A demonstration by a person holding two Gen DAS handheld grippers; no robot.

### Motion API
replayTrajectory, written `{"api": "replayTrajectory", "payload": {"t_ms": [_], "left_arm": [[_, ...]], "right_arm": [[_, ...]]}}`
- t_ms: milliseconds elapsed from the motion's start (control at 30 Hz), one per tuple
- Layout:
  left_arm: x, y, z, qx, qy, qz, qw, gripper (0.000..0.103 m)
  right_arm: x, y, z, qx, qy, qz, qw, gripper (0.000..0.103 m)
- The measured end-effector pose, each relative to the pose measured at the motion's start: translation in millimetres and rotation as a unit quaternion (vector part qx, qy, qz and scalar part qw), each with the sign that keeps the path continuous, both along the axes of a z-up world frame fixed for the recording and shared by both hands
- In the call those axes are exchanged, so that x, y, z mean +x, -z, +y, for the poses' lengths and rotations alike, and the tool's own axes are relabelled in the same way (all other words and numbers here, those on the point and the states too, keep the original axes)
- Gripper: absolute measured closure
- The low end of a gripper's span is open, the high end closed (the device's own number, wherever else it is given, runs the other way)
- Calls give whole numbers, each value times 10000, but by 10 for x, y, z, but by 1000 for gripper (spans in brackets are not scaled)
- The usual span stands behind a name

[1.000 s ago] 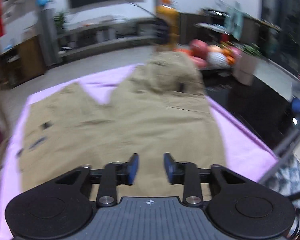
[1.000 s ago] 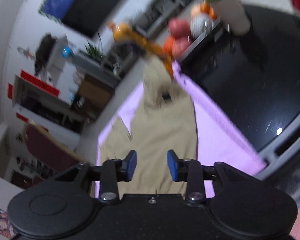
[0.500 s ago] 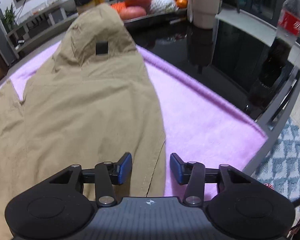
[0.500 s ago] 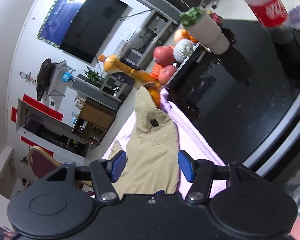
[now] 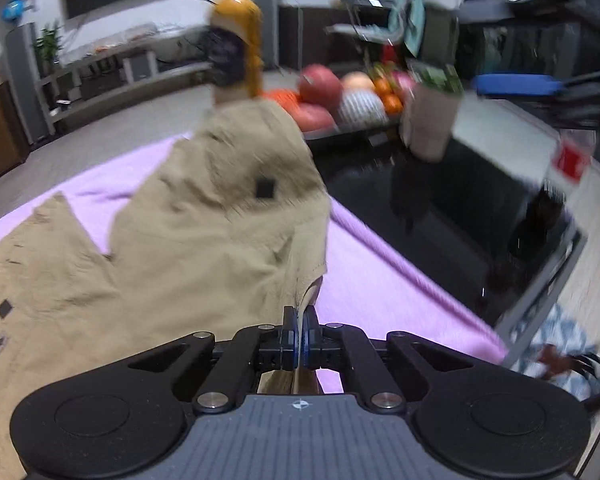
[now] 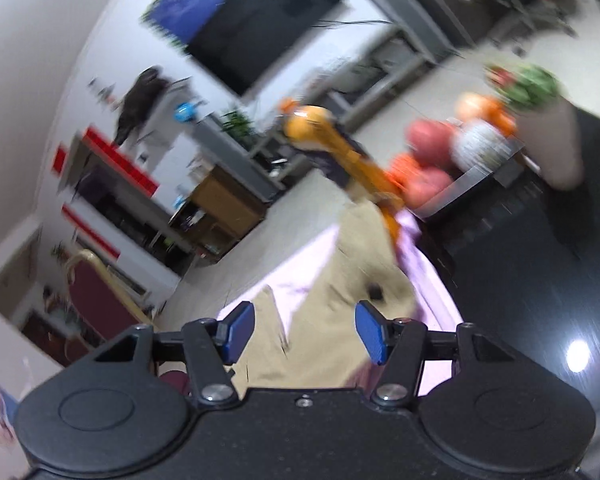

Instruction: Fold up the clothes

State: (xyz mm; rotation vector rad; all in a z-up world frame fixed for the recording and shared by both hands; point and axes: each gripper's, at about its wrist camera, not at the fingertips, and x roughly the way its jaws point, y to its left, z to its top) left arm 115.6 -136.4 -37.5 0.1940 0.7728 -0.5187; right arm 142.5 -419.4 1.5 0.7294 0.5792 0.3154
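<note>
Lying on a pink blanket (image 5: 384, 276) over the black counter (image 5: 480, 216), the tan jacket (image 5: 188, 240) is pinched at its edge by the left gripper (image 5: 299, 322), fingers clamped together. The right gripper (image 6: 306, 330) is held above with fingers apart. Labels are too blurred to be read.

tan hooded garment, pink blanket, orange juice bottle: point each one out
tan hooded garment (image 5: 204, 216), left wrist view, on the hood below the black patch
pink blanket (image 5: 380, 280), left wrist view, bare stretch right of the garment
orange juice bottle (image 5: 244, 40), left wrist view, upper body
</note>
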Motion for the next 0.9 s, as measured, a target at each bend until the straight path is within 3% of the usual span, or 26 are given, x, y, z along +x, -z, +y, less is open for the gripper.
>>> {"api": "replayTrajectory", "payload": {"t_ms": [133,267,400,433,500,600,733,900], "left_arm": [[16,-194,259,-398,-129,-37,9991,101],[69,-234,465,-681,-194,40,9975,101],[127,-206,629,-900,-197,189,9956,101],[138,-195,663,-944,-190,227,9951,101],[150,-172,720,-1030,-174,295,9941,101],[133,-120,777,-1200,-111,434,9918,102],[98,-84,907,-1473,-82,538,9876,102],[22,-165,1310,-1947,-322,531,9789,102]], "right_arm": [[800,172,139,-432,124,16,9990,48],[1537,682,192,-900,548,729,9918,49],[1871,1123,209,-388,588,1072,9917,51],[1910,1185,221,-269,619,1074,9919,55],[1961,1226,258,-250,759,1044,9913,97],[1974,1086,377,-645,1015,811,9894,101],[1969,639,669,-1312,1192,438,9832,102],[2028,6,1421,-2213,966,-106,9704,102]]}}
